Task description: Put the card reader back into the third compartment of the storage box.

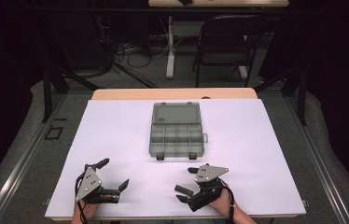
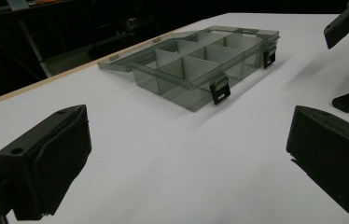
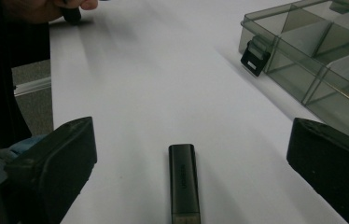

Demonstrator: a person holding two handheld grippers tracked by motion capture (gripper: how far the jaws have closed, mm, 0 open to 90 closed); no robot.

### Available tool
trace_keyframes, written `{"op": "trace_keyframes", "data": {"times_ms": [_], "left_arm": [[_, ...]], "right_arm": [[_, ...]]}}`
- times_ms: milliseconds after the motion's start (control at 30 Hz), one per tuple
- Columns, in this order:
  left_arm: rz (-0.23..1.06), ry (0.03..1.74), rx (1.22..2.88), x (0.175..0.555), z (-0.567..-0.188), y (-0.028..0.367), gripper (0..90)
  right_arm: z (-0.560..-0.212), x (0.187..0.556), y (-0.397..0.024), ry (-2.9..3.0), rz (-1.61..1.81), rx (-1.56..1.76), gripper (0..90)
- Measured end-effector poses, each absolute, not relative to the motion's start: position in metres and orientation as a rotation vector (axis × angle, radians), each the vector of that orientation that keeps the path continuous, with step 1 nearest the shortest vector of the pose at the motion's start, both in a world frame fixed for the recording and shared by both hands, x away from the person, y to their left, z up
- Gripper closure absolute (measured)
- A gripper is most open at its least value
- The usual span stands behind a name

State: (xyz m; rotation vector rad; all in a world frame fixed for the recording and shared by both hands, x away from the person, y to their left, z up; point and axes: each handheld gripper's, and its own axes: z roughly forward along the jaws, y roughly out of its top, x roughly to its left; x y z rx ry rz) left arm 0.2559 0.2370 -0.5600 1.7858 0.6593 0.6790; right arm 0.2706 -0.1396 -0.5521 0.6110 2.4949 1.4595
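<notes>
Fingers of both grippers, left [image 1: 112,176] & right [image 1: 185,183], were spread, holding nothing. Small dark USB stick [image 3: 184,183] lay between right fingers, lined up for pickup; smoky plastic divided box [image 1: 176,135] sat lid-open, ready.

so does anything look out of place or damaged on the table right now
Nothing looks damaged or spilled. The smoky grey clear plastic compartment box sits square on the white table cover, lid folded back flat, its visible compartments empty. A small dark grey stick-shaped device lies loose on the cover between the right gripper's open jaws, outside the box.
</notes>
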Motion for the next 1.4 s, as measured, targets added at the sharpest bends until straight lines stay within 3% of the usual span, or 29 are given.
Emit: {"op": "trace_keyframes", "data": {"times_ms": [333, 367, 633, 967, 1400], "left_arm": [[0.680, 0.657, 1.790, 0.256, -0.560, 0.238, 0.1], [0.678, 0.657, 1.789, 0.256, -0.560, 0.238, 0.1], [0.680, 0.659, 1.790, 0.256, -0.560, 0.237, 0.2], [0.683, 0.659, 1.797, 0.257, -0.560, 0.237, 0.1], [0.676, 0.657, 1.802, 0.258, -0.561, 0.236, 0.1]], "right_arm": [[-0.562, 0.262, -0.147, 2.541, 1.388, 0.620, 25.9], [-0.563, 0.261, -0.148, 2.546, 1.379, 0.620, 33.4], [-0.565, 0.260, -0.147, 2.561, 1.318, 0.623, 55.9], [-0.567, 0.257, -0.143, 2.575, 1.266, 0.603, 68.1], [-0.570, 0.258, -0.142, 2.584, 1.231, 0.591, 73.6]]}}
